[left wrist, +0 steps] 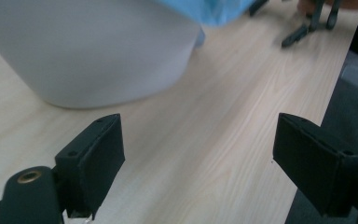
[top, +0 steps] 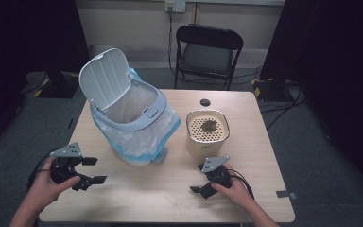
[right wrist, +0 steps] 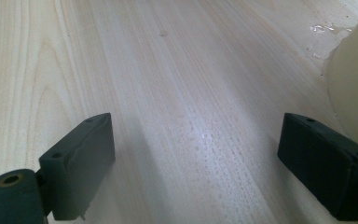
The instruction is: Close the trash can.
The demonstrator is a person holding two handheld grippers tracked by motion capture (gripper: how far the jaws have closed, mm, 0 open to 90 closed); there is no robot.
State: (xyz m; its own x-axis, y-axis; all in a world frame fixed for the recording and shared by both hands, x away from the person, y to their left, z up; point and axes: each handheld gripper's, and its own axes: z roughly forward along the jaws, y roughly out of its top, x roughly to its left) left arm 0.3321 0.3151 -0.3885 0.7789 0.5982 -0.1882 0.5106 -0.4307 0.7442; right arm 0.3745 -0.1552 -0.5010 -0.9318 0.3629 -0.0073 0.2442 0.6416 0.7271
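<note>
The left gripper (top: 90, 170) is at the near left of the worktop (top: 170, 198), fingers apart with nothing between them. The right gripper (top: 199, 178) rests at the near right, fingers likewise apart and empty. The white waste bin (top: 127, 113), lid raised and lined with a blue-edged bag, stands left of centre, beyond the left gripper. The cream container (top: 207, 134) with a perforated top stands just beyond the right gripper; a dark lump, possibly residue, lies on that top.

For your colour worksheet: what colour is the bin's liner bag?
The bag is light blue, seen best in the high view.
</note>
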